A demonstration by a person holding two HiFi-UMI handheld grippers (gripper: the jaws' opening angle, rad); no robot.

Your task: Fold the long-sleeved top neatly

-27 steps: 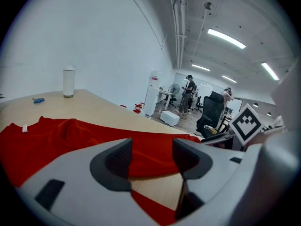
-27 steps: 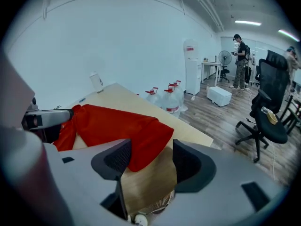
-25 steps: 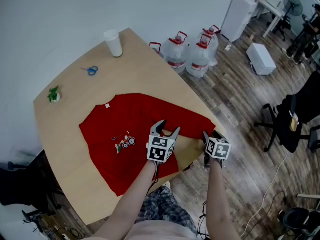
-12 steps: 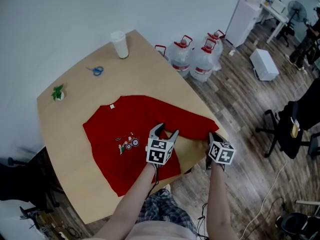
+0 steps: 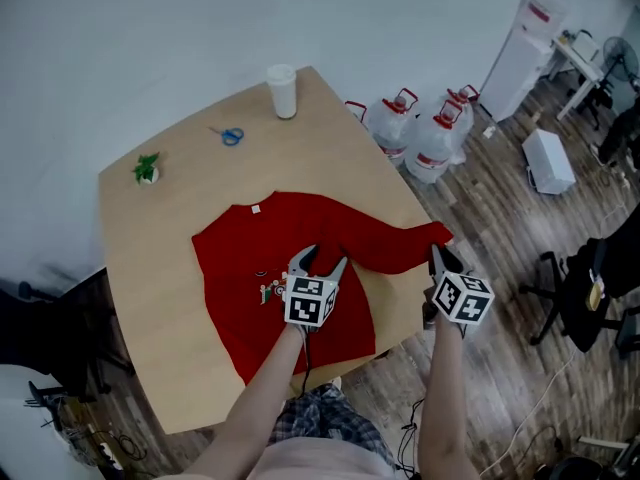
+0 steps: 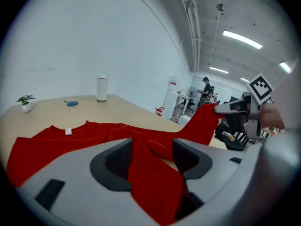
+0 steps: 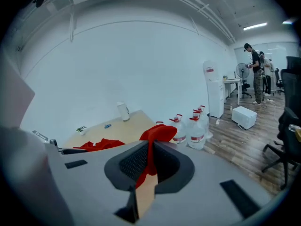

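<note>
Fingers clamped, the right gripper (image 5: pixel 437 256) holds up the sleeve (image 5: pixel 402 247) for folding. The left gripper (image 5: pixel 318 260) waits over the top (image 5: pixel 240 258), fingers apart.

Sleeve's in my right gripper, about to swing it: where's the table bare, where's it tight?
Bare: the table band between the red top's collar and the scissors and cup; also the strip left of the top, this side of the plant. Tight: the near right corner, where the right gripper holds the sleeve.
</note>
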